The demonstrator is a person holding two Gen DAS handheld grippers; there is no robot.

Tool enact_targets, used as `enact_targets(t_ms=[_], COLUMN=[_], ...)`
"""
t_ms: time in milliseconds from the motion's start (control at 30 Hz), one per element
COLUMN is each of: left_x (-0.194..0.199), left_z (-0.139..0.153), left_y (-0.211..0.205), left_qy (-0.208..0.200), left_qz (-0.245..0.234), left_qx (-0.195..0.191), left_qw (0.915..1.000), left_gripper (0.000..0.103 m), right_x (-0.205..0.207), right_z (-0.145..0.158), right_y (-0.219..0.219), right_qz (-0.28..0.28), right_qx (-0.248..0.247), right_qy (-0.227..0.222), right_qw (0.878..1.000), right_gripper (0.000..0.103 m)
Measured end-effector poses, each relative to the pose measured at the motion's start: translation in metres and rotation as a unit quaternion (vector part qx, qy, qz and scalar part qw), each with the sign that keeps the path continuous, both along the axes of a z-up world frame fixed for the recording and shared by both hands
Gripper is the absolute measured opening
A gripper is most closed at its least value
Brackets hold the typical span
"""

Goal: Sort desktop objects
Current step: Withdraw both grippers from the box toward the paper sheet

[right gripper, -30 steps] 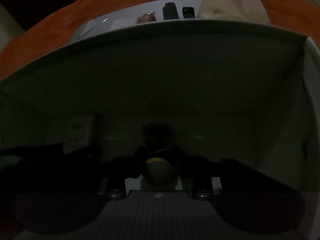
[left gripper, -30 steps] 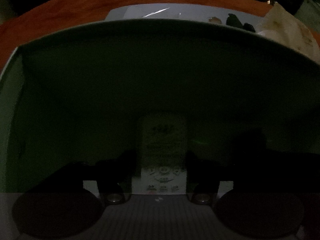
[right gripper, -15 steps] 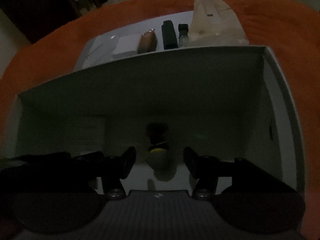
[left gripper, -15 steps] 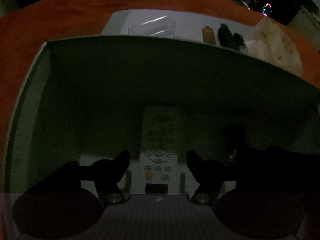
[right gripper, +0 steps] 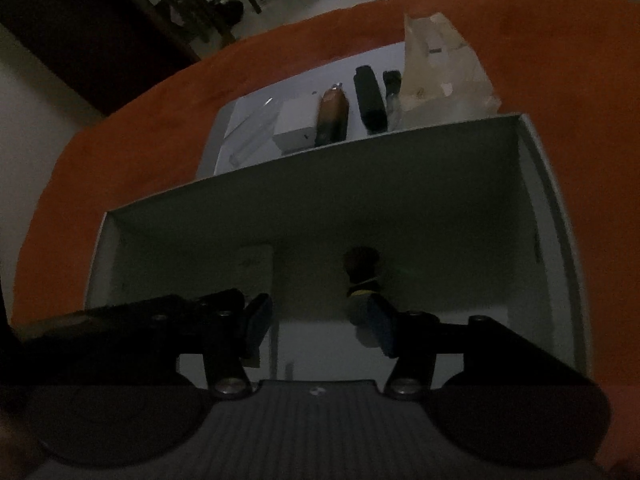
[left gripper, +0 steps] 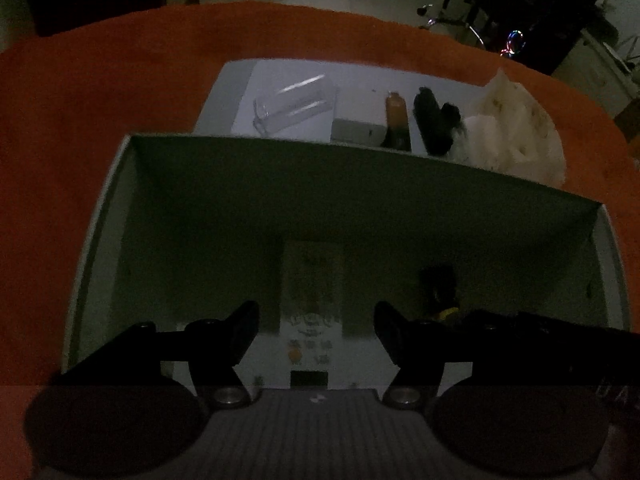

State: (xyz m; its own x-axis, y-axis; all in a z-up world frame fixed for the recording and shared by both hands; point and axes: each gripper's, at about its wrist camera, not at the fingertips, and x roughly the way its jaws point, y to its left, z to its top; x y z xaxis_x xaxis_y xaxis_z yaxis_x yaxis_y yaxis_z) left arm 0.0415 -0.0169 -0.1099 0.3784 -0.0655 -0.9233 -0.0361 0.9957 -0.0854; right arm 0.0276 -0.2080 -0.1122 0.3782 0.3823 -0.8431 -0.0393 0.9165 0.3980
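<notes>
Hovering: both your tongs hang over the box [left gripper: 168, 200], lower half of each frame.
Box: white, open-topped, on the orange cloth [left gripper: 100, 100].
Left gripper [left gripper: 316, 320]: fingers spread, pinching nothing; the remote [left gripper: 312, 288] lies on the box floor between them, untouched.
Right gripper [right gripper: 320, 320]: spread, empty; the small dark bottle [right gripper: 362, 272] lies just beyond its right fingertip; contact unclear.

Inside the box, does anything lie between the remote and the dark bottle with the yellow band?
No. Between the remote and the bottle only bare box floor shows, in both wrist views.
</notes>
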Motion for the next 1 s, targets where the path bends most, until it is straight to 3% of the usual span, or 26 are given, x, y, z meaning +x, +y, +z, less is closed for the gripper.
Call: enact_targets(t_ms=[433, 733, 1000], left_x=[0.005, 0.008, 0.021], left_z=[0.008, 0.037, 0.042], left_y=[0.006, 0.013, 0.02], left_qy=[-0.011, -0.04, -0.033], left_qz=[-0.001, -0.003, 0.004], left_qx=[0.016, -0.002, -0.015], left_qw=[0.9998, 0.9992, 0.9993], left_gripper=[0.062, 0.062, 0.061], right_x=[-0.009, -0.011, 0.011], right_z=[0.012, 0.06, 0.074], right_y=[-0.014, -0.02, -0.031], right_qz=[-0.014, -0.02, -0.039], right_qx=[-0.039, -0.034, -0.031], right_qy=[-0.01, -0.061, -0.084], right_qw=[0.999, 0.997, 0.995], right_gripper=[0.057, 0.057, 0.052])
